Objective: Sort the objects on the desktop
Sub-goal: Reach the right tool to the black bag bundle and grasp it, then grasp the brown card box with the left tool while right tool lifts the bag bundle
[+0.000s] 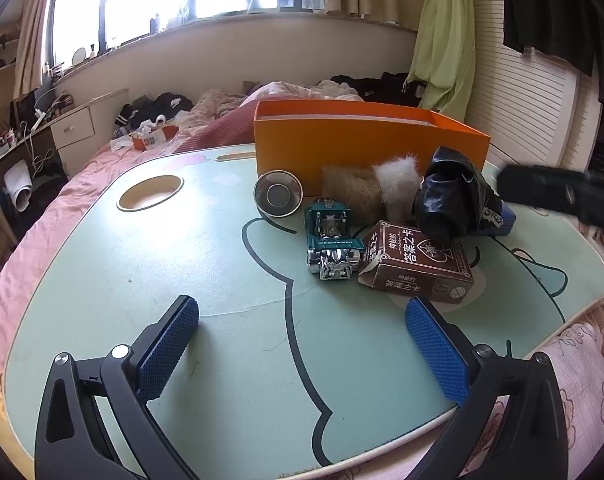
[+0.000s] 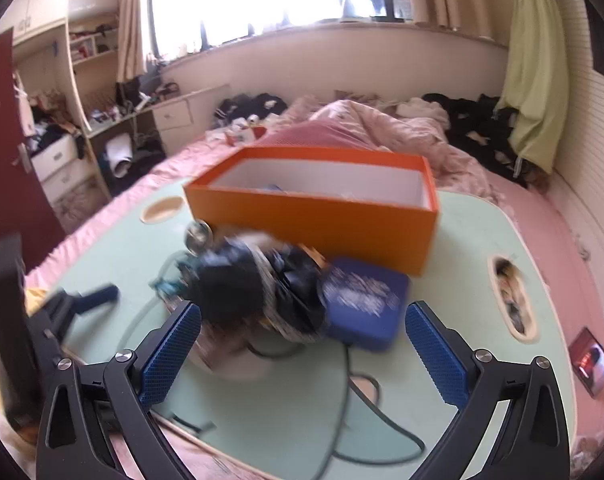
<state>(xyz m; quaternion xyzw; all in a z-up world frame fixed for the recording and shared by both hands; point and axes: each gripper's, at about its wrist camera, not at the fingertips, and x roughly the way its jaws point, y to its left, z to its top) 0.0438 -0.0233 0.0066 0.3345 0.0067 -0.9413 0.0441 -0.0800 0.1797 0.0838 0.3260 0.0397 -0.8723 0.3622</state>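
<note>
An orange box (image 1: 366, 140) (image 2: 314, 216) stands open at the back of the green lap table (image 1: 181, 272). In front of it lie a glass dish (image 1: 278, 193), a teal and chrome toy (image 1: 332, 240), a brown card box (image 1: 418, 262), a furry tan and white item (image 1: 374, 190), a crumpled black bag (image 1: 450, 196) (image 2: 253, 292) and a blue case (image 2: 366, 308). My left gripper (image 1: 302, 344) hovers open near the table's front edge. My right gripper (image 2: 302, 348) is open above the bag and blue case, with nothing between its fingers; this view is blurred.
The table rests on a bed with pink bedding (image 1: 41, 220). A round cup hole (image 1: 150, 198) is at the table's back left and an oval slot (image 2: 512, 296) at its right. A phone (image 2: 592, 360) lies on the bed to the right. Shelves and drawers (image 2: 61, 152) stand left.
</note>
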